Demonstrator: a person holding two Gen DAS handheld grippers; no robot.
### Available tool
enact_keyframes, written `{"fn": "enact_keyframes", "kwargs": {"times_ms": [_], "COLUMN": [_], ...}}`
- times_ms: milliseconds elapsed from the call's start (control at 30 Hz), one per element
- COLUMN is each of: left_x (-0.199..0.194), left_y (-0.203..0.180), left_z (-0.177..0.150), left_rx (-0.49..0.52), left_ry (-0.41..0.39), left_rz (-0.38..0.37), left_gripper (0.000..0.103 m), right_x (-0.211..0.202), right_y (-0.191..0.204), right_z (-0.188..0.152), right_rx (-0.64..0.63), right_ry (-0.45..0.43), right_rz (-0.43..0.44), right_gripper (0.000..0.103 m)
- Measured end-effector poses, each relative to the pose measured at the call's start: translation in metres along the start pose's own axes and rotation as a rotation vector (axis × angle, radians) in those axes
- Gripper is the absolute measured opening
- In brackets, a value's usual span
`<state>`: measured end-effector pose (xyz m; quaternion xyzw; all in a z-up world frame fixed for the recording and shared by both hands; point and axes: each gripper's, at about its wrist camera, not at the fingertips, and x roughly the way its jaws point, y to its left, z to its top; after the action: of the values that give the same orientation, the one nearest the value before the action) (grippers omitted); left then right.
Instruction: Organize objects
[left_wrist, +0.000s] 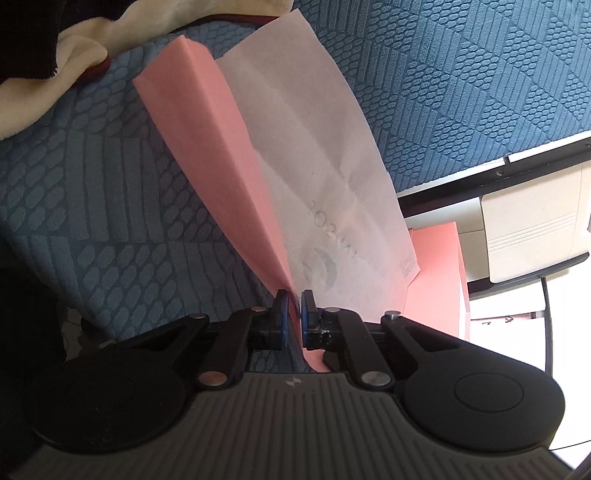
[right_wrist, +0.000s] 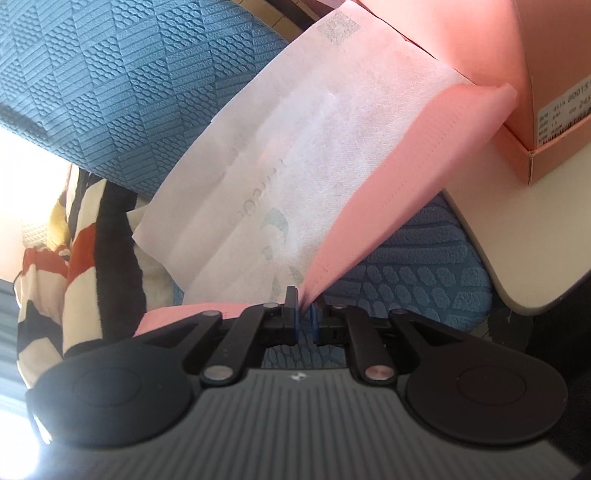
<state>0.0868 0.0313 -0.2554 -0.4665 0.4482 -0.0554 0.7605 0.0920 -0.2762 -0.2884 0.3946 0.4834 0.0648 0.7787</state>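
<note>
Left wrist view: the left hand-held gripper (left_wrist: 296, 300) pinches the near edge of a pink sheet (left_wrist: 207, 147) with white tissue paper (left_wrist: 317, 155) alongside, raised over blue textured fabric (left_wrist: 92, 192).

Right wrist view: the right hand-held gripper (right_wrist: 303, 300) has narrowly parted jaws around the sheet's (right_wrist: 399, 177) corner; a grip cannot be confirmed. A pink box (right_wrist: 546, 122) sits on the tabletop (right_wrist: 517, 258) beyond.

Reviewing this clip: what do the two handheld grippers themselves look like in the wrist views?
The two look alike. The left gripper has black linkage arms with silver pivot rivets, blue pads on black fingers, two round black discs and a grey ribbed body with a small emblem. The right gripper shows the same parts. No cables or sleeves are visible.
</note>
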Motion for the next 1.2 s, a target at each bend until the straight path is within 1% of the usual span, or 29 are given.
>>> {"fn": "enact_keyframes", "kwargs": {"times_ms": [33,67,100,167,200,267,367,400,433,500,867,1000,1100,1200], "left_x": [0.000,0.000,-0.005,-0.006,-0.003,0.001,0.002,0.003,0.004,0.005,0.017,0.016,0.016,0.017], "left_y": [0.000,0.001,0.005,0.008,0.007,0.007,0.010,0.010,0.010,0.012,0.015,0.014,0.015,0.015], "left_z": [0.000,0.000,0.000,0.001,0.002,0.003,0.003,0.004,0.004,0.005,0.011,0.015,0.019,0.023], "left_rx": [-0.003,-0.007,-0.013,-0.023,-0.027,-0.042,-0.063,-0.065,-0.067,-0.078,-0.117,-0.107,-0.110,-0.109], "left_ry": [-0.001,-0.001,0.000,0.000,0.001,0.004,0.008,0.010,0.013,0.016,0.038,0.027,0.020,0.010], "left_rz": [0.000,-0.001,-0.003,-0.004,-0.005,-0.007,-0.014,-0.015,-0.014,-0.023,-0.040,-0.034,-0.038,-0.030], "left_gripper": [0.008,0.008,0.008,0.008,0.008,0.008,0.008,0.008,0.008,0.008,0.008,0.008,0.008,0.008], "right_x": [-0.002,-0.003,-0.005,-0.011,-0.014,-0.019,-0.020,-0.019,-0.019,-0.018,0.009,0.016,0.019,0.024], "right_y": [0.000,0.001,0.002,0.005,0.008,0.015,0.022,0.023,0.024,0.025,0.026,0.026,0.024,0.028], "right_z": [0.001,0.001,0.002,0.003,0.003,0.003,0.001,0.001,0.001,0.003,0.021,0.026,0.029,0.033], "right_rx": [0.006,0.004,-0.004,-0.029,-0.041,-0.087,-0.144,-0.155,-0.163,-0.167,-0.114,-0.112,-0.093,-0.100], "right_ry": [0.004,0.005,0.009,0.012,0.003,-0.031,-0.063,-0.070,-0.079,-0.101,-0.131,-0.137,-0.140,-0.148], "right_rz": [-0.008,-0.014,-0.009,0.047,0.071,0.079,0.058,0.055,0.052,0.038,-0.014,-0.058,-0.053,-0.060], "right_gripper": [0.023,0.025,0.025,0.025,0.025,0.025,0.024,0.022,0.017,0.014,0.014,0.013,0.012,0.013]}}
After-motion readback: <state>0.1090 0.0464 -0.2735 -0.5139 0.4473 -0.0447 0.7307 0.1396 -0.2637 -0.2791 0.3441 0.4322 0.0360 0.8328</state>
